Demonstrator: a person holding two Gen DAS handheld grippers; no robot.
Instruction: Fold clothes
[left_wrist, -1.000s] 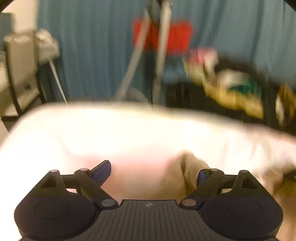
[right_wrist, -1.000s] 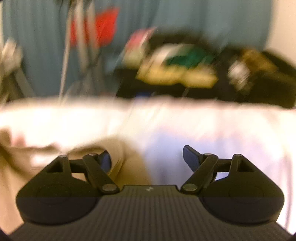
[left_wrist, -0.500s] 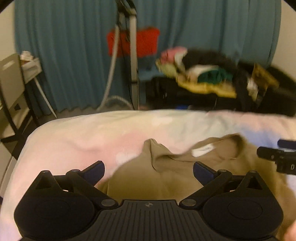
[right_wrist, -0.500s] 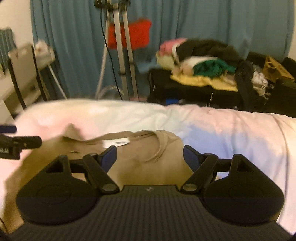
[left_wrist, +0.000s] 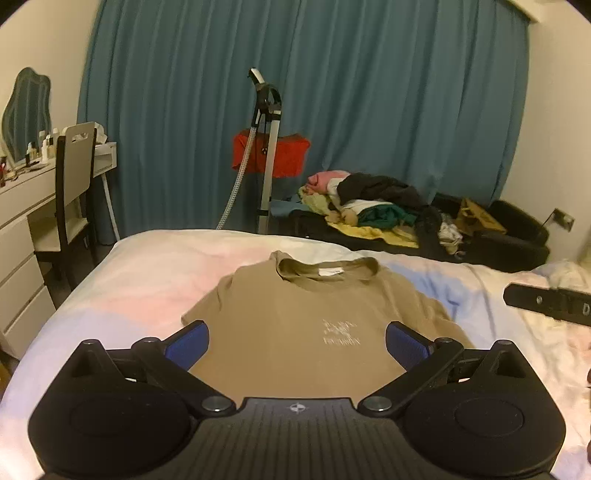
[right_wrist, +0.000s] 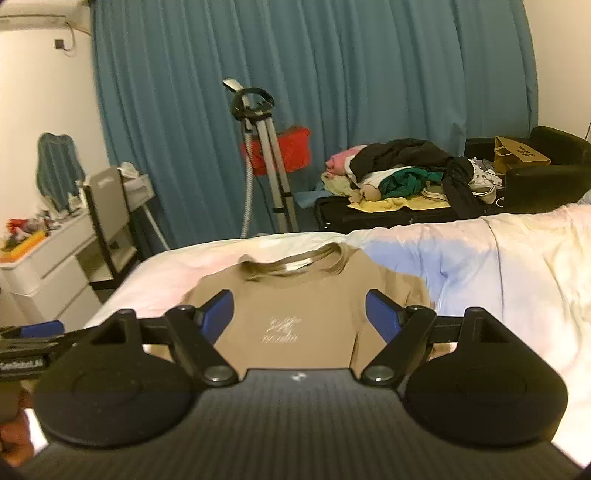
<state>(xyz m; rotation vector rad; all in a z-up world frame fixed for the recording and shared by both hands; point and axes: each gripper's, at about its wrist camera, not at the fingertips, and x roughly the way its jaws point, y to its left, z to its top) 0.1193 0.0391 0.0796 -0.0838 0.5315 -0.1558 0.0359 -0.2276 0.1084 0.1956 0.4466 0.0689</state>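
A tan T-shirt (left_wrist: 295, 317) lies spread flat on the bed (left_wrist: 147, 273), front up, collar at the far end, a small pale print on the chest. It also shows in the right wrist view (right_wrist: 295, 306). My left gripper (left_wrist: 297, 339) is open and empty, held above the shirt's near part. My right gripper (right_wrist: 299, 314) is open and empty, also above the shirt. The right gripper's finger shows at the right edge of the left wrist view (left_wrist: 546, 304). The left gripper's finger shows at the left edge of the right wrist view (right_wrist: 29, 334).
A garment steamer on a stand (left_wrist: 267, 155) rises past the bed's far end before a blue curtain (left_wrist: 369, 92). A pile of clothes (left_wrist: 373, 203) lies on a dark sofa at the right. A white desk with a chair (left_wrist: 70, 177) stands at the left.
Both grippers have pulled back and up from the shirt's collar end. The shirt, bunched and crumpled before, now lies flat and spread on the bed.
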